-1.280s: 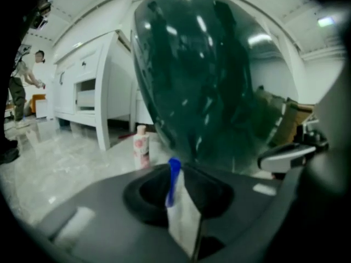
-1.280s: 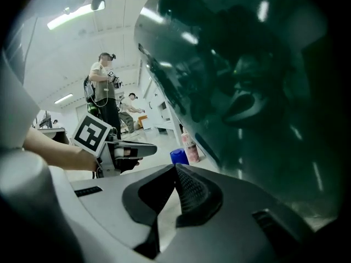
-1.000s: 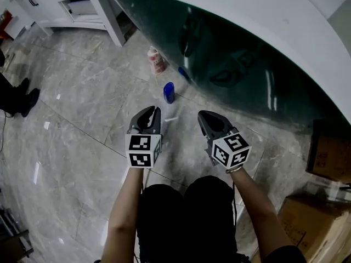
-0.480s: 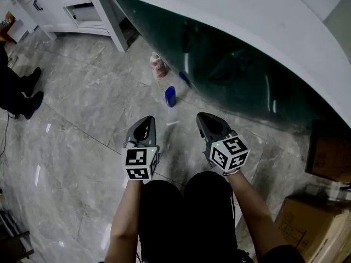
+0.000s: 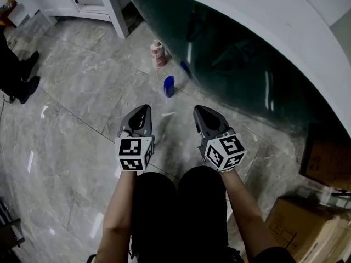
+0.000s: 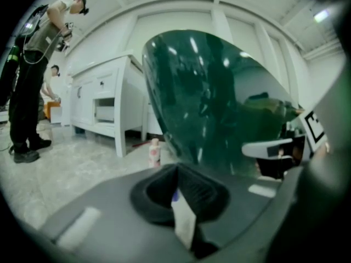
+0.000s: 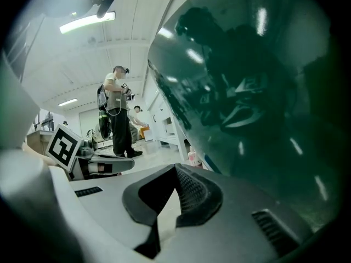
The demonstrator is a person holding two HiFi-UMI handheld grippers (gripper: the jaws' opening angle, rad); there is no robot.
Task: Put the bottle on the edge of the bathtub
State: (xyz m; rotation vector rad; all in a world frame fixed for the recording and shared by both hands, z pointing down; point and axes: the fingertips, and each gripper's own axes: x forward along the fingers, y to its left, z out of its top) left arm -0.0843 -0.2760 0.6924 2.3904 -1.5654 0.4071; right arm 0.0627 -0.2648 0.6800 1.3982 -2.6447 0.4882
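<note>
I see the big green bathtub (image 5: 230,64) standing on the grey floor (image 5: 71,92). My left gripper (image 5: 143,109) and right gripper (image 5: 202,112) hang side by side above the floor, jaws pressed together, nothing in them. A pink bottle (image 5: 158,54) and a blue bottle (image 5: 169,86) stand on the floor, just beside the tub's foot.

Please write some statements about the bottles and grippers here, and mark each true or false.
1. The blue bottle stands on the floor beside the bathtub. True.
2. The left gripper holds the blue bottle. False: its fingers are shut on nothing.
3. The pink-and-white bottle rests on the bathtub's rim. False: it stands on the floor.
4. Cardboard boxes lie at the head view's right side. True.
</note>
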